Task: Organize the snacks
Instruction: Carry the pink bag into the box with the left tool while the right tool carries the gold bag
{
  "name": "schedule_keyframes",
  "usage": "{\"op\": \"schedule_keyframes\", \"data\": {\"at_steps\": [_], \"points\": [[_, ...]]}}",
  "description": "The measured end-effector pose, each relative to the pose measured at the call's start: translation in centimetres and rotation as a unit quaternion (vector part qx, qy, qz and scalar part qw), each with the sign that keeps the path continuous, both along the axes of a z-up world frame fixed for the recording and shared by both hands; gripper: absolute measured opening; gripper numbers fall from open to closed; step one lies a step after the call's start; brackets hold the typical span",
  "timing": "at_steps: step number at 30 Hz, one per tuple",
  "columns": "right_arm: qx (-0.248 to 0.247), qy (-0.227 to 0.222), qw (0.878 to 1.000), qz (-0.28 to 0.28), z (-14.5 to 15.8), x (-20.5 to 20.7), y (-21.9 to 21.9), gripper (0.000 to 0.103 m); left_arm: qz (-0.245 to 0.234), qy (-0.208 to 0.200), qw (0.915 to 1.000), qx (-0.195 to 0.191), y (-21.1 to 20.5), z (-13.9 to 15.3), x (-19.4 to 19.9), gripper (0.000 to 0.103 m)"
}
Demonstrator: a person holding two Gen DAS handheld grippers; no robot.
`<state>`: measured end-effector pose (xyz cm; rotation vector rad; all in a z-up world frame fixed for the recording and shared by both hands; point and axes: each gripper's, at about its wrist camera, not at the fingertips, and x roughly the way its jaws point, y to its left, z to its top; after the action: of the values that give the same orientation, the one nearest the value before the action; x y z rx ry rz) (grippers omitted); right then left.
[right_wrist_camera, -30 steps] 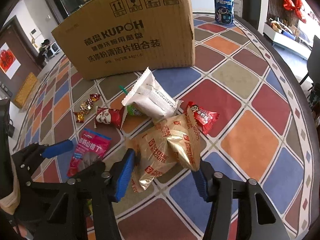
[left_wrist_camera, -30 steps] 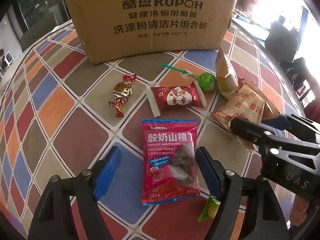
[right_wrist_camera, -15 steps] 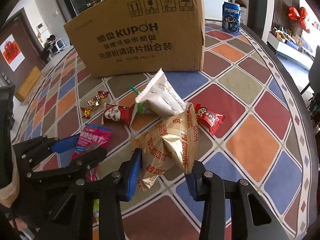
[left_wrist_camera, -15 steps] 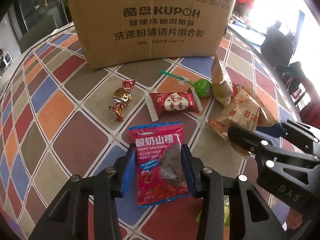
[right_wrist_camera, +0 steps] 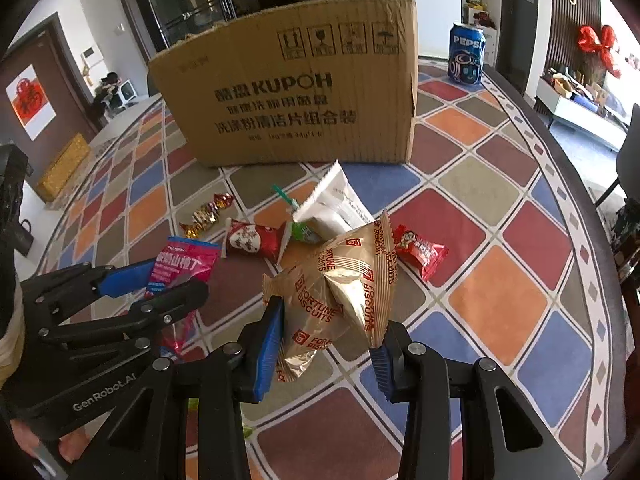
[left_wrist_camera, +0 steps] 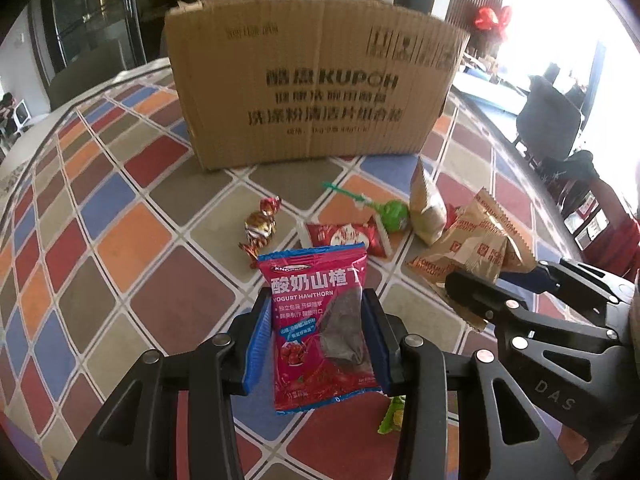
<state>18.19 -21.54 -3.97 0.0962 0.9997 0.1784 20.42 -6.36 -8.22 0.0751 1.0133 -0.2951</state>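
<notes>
Left gripper (left_wrist_camera: 318, 336) jaws pinch the pink hawthorn packet (left_wrist_camera: 320, 320) | right gripper (right_wrist_camera: 326, 340) jaws pinch the gold biscuit packet (right_wrist_camera: 340, 292), near bench (right_wrist_camera: 500, 288) edge | likely bound for cardboard box (right_wrist_camera: 288, 92), far side.

Glass doors (right_wrist_camera: 192, 4), white walls, bright window (left_wrist_camera: 560, 20)

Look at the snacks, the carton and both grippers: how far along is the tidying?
Done: nothing shows as stored; the cardboard box shows only its side.
In hand: the left gripper clamps the pink hawthorn packet; the right gripper clamps the gold biscuit bag.
Left: twist-wrapped candy, red candy, green lollipop, small red packet, white packet.
</notes>
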Motion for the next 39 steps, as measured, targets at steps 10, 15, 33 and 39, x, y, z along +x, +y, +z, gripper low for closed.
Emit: {"op": "schedule_keyframes", "data": {"at_steps": [10, 15, 33, 39], "points": [[0.001, -0.035, 0.999, 0.0, 2.7, -0.2, 0.0, 0.041, 0.004, -0.045, 0.9987, -0.021, 0.6, 3.8, -0.7, 0.042], [0.002, -0.057, 0.998, 0.001, 4.3, -0.3, 0.0, 0.041, 0.005, -0.067, 0.9974, -0.027, 0.8, 5.4, -0.9, 0.042], [0.01, -0.126, 0.992, 0.012, 9.6, 1.1, 0.5, 0.041, 0.018, -0.145, 0.9884, -0.042, 1.9, 11.3, 0.0, 0.042], [0.009, -0.15, 0.988, 0.014, 11.6, 2.5, 0.8, 0.041, 0.021, -0.173, 0.984, -0.039, 2.2, 13.4, 0.9, 0.042]]}}
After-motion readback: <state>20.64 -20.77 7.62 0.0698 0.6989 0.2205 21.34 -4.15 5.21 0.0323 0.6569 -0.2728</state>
